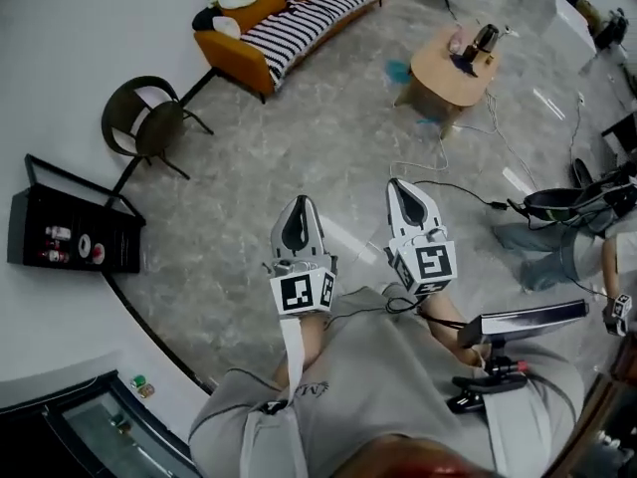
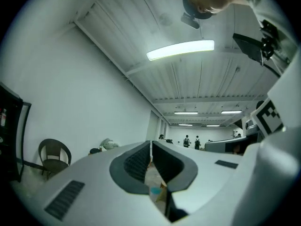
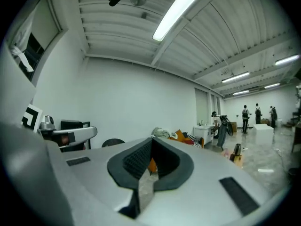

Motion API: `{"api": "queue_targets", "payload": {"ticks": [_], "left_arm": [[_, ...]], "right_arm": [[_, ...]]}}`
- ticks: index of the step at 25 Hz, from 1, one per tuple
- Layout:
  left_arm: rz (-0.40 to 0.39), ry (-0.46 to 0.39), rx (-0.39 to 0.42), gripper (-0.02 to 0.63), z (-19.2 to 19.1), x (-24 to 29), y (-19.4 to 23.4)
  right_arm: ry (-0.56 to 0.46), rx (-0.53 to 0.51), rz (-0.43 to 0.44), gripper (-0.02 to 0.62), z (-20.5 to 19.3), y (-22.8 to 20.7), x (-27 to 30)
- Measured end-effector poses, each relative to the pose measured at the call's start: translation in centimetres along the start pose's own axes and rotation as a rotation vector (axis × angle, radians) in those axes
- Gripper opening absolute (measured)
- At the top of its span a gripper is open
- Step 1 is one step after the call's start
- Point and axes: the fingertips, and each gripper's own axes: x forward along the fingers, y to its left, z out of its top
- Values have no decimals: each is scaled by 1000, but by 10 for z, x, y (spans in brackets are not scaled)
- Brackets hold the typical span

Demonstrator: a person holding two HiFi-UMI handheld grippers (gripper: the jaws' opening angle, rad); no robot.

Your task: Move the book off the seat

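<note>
From the chair at upper left to the striped sofa at top, I cannot pick out the book on either seat. At centre, my left gripper and right gripper are closed on nothing, well short of both: the job looks unstarted.

A grey mottled floor runs ahead of the left gripper to an orange sofa. A dark round chair stands further left. White walls, strip lights overhead.
</note>
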Motion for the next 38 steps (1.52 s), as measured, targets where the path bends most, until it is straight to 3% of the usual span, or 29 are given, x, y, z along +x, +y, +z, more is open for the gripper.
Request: {"api": "queue_targets", "payload": {"ticks": [3,8,16,21,29,38], "left_arm": [[-55,17,-23,12,-17,24,-1],[-118,22,-18,12,-22,63,-17],[-52,21,11,12,-15,125,-10],[-53,28,71,12,-14,198,-8],[-46,52,94,12,-37,291,-48],[-106,67,77,12,-54,348,-81]], "right_arm": [[22,-21,-78,15,-9,-19,7],[46,19,-117,15,-19,-53,28],[-31,94,-5,15,-16,-83,119],[-115,124,34,15,-1,-126,178],[-99,210,39,15,-27,-215,232],[-84,252,39,15,-38,-254,259]]}}
